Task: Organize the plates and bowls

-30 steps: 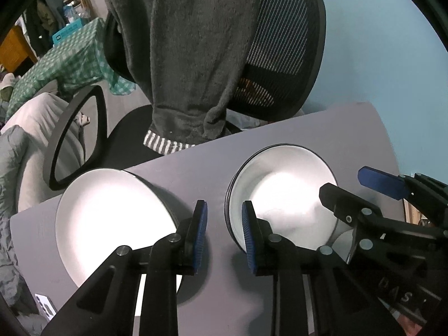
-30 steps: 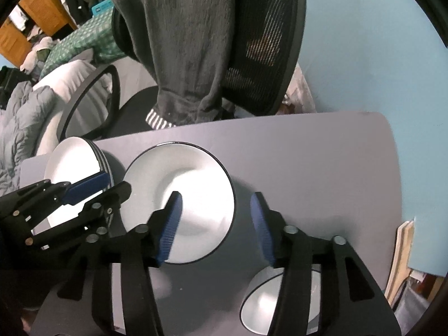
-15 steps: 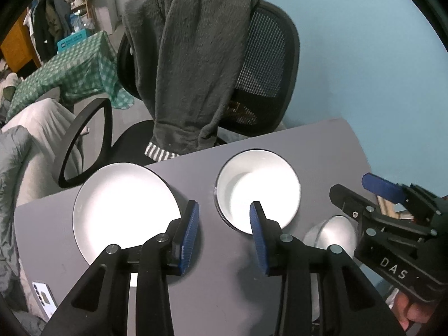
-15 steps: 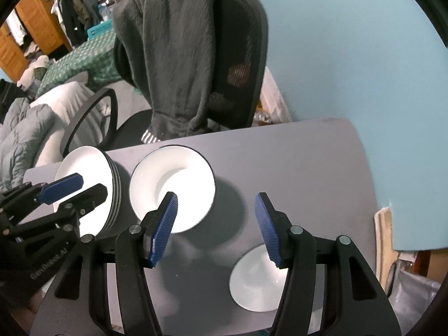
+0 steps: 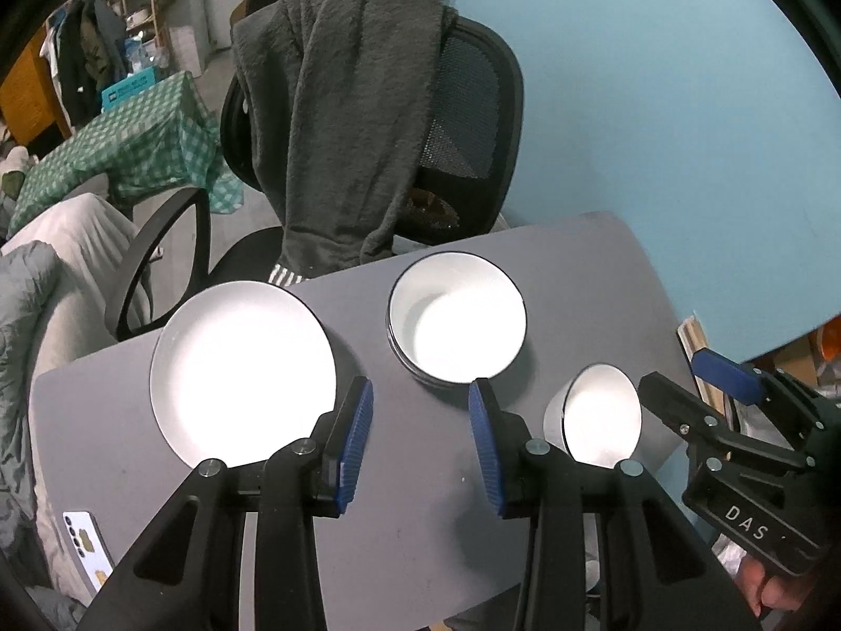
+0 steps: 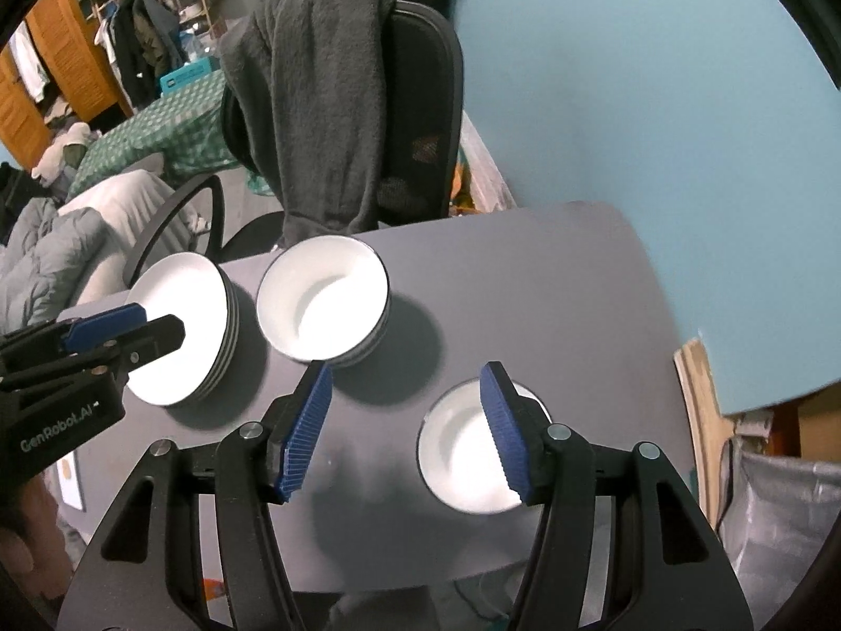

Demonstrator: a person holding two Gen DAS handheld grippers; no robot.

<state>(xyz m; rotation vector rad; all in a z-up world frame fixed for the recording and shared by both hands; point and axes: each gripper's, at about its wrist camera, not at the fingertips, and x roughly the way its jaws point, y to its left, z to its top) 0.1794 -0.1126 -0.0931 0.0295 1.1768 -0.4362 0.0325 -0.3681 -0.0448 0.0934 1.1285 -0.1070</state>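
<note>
behind right jaws, small bowl (image 6: 462,468) half-hidden

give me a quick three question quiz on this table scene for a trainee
1. True or false: the right gripper is holding a bowl.
2. How many groups of white dishes sit on the grey table?
   A. two  B. three  C. five
3. Fill in: the grey garment is draped over the back of a black mesh ____.

Key
1. False. Both it and the left gripper hang open above the table with nothing between the pads.
2. B. A stack of plates, a stack of bowls and a single small bowl, each standing apart.
3. Chair.
</note>
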